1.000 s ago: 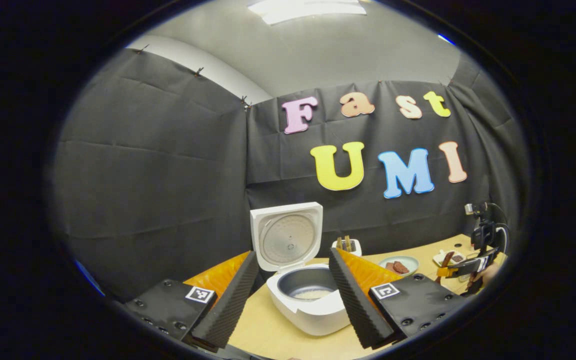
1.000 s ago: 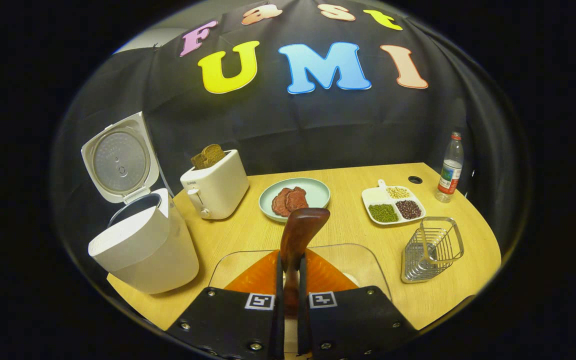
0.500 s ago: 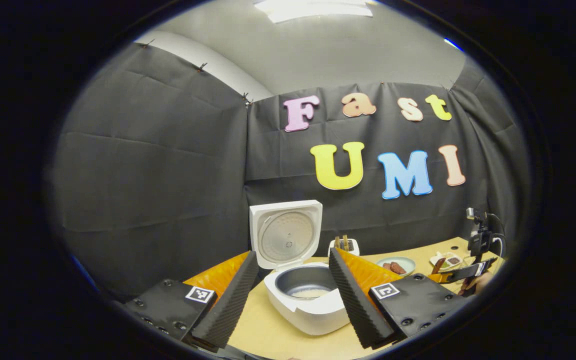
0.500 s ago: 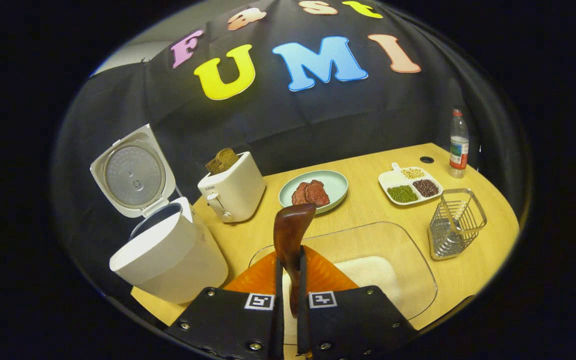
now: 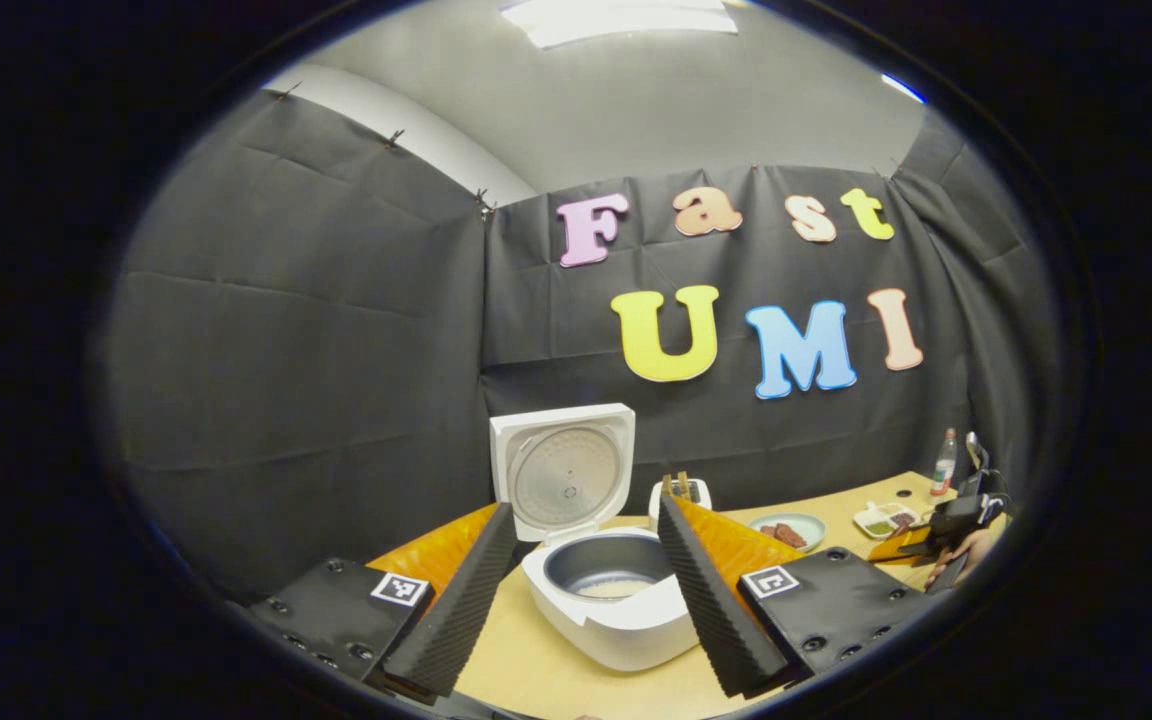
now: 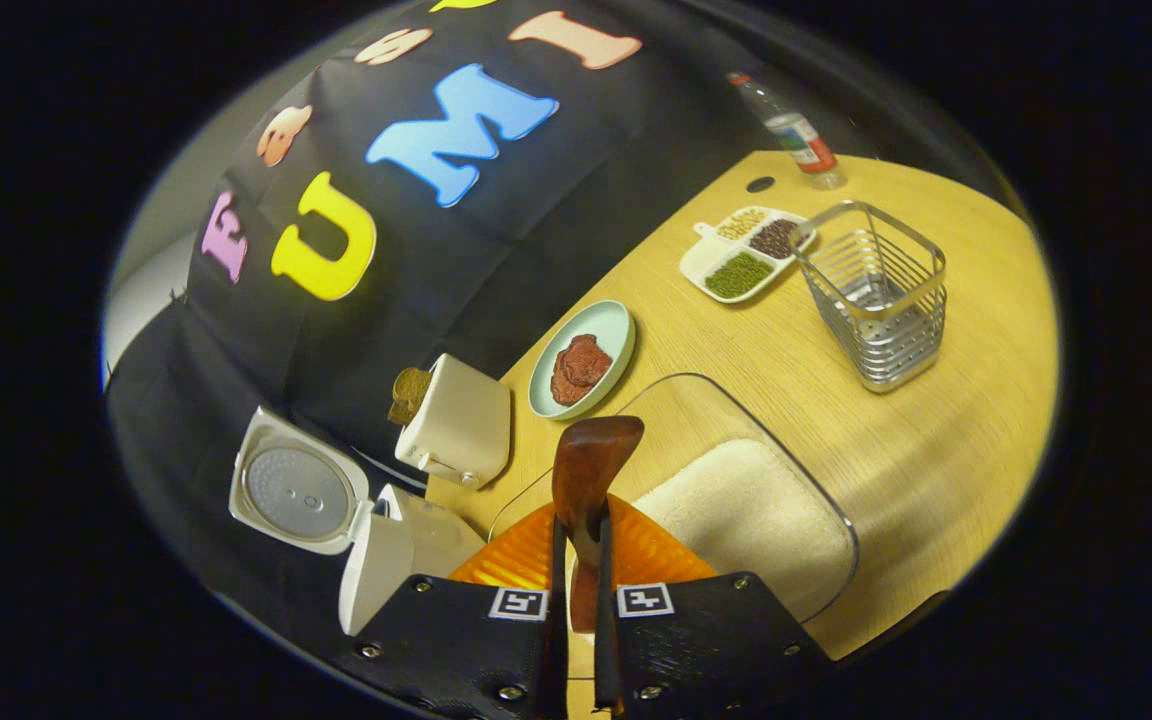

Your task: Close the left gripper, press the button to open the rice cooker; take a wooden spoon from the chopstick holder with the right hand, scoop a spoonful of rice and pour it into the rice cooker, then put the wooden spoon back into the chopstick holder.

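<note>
The right claw (image 6: 576, 560) was clamped on the wooden spoon (image 6: 588, 470), its bowl tilted over the clear tray of rice (image 6: 746, 510) on the bench (image 6: 936, 420), presumably to scoop. The left claw (image 5: 581, 590) stood spread apart before the open rice cooker (image 5: 606, 600), clear of the pour. Farther off, the wire chopstick holder (image 6: 876, 300) awaited the spoon's return.

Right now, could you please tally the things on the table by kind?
Appliances: 2, rice cooker, toaster
Dishes: 3, plate, divided dish, clear rice tray
Wire holders: 1
Bottles: 1
Total: 7
</note>
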Action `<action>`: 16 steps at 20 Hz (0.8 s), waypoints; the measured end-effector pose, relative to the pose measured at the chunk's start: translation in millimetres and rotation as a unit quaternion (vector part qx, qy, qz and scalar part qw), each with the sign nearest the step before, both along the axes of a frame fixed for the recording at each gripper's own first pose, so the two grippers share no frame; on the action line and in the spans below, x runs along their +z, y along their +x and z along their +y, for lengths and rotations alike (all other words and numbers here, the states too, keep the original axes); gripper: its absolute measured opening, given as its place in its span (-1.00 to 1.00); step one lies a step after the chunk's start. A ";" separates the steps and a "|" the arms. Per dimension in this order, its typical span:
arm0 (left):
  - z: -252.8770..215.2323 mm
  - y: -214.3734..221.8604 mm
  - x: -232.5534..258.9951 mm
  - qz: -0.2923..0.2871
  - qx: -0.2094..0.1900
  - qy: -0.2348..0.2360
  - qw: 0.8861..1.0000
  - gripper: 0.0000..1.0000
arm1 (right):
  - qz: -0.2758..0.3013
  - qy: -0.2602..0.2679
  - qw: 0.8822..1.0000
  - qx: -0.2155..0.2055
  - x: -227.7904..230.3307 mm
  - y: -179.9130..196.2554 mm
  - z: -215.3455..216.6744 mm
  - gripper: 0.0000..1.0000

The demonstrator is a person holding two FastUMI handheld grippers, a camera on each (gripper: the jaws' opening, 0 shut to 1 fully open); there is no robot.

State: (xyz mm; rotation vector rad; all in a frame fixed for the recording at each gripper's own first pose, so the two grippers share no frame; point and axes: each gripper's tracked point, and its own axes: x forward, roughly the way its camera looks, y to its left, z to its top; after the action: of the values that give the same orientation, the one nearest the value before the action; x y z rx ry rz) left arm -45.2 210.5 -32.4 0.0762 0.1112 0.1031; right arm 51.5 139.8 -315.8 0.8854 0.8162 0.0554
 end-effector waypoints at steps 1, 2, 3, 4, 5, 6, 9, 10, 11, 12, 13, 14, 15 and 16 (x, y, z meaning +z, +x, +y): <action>-2.2 1.9 2.1 -0.001 -0.003 0.002 1.000 0.90 | 0.001 0.012 1.000 -0.012 -1.7 -1.3 -6.8 -0.79; -4.4 1.7 1.8 -0.001 -0.006 0.004 1.000 0.89 | 0.001 0.024 0.999 -0.021 -3.7 -4.4 -11.2 -0.79; -5.9 3.4 1.7 -0.001 -0.007 0.004 1.000 0.87 | 0.000 0.034 0.999 -0.029 -3.4 -2.9 -16.3 -0.78; -7.6 4.6 1.6 -0.001 -0.009 0.003 1.000 0.86 | -0.004 0.045 0.998 -0.036 0.0 -1.2 -21.9 -0.79; -9.8 6.0 1.9 0.000 -0.010 0.000 1.000 0.84 | -0.010 0.055 0.998 -0.041 5.8 1.2 -26.0 -0.79; -12.3 6.2 -0.1 0.001 -0.012 -0.003 1.000 0.83 | -0.016 0.064 0.997 -0.045 11.7 4.0 -30.3 -0.78; -16.5 8.3 0.3 -0.001 -0.016 -0.006 1.000 0.83 | -0.033 0.093 0.994 -0.050 34.8 12.1 -31.0 -0.79; -17.2 9.0 -0.7 -0.002 -0.016 -0.007 1.000 0.83 | -0.040 0.103 0.993 -0.051 43.8 14.3 -28.8 -0.79; -17.0 8.9 -0.3 -0.003 -0.017 -0.008 1.000 0.92 | -0.045 0.114 0.991 -0.051 53.2 17.5 -26.1 -0.79; -17.9 10.3 -1.3 -0.003 -0.016 -0.010 1.000 1.00 | -0.051 0.125 0.990 -0.051 62.2 20.9 -23.6 -0.78; -17.4 10.7 -0.8 -0.004 -0.015 -0.011 1.000 1.00 | -0.055 0.134 0.988 -0.050 70.2 25.2 -21.0 -0.78; -15.6 11.9 -1.2 -0.004 -0.014 -0.012 1.000 1.00 | -0.060 0.142 0.987 -0.048 79.2 28.1 -17.7 -0.78; -13.2 10.6 -0.9 -0.005 -0.012 -0.012 1.000 0.98 | -0.064 0.150 0.986 -0.046 87.9 30.8 -14.7 -0.78; -11.0 8.8 -1.4 -0.005 -0.009 -0.013 1.000 0.95 | -0.069 0.158 0.984 -0.043 96.0 34.8 -10.8 -0.79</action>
State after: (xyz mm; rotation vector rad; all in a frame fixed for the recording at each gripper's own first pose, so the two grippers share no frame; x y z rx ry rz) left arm -36.4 199.5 -33.8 0.0508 0.1016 0.0834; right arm 86.3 129.0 -219.8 1.2014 0.6476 0.1727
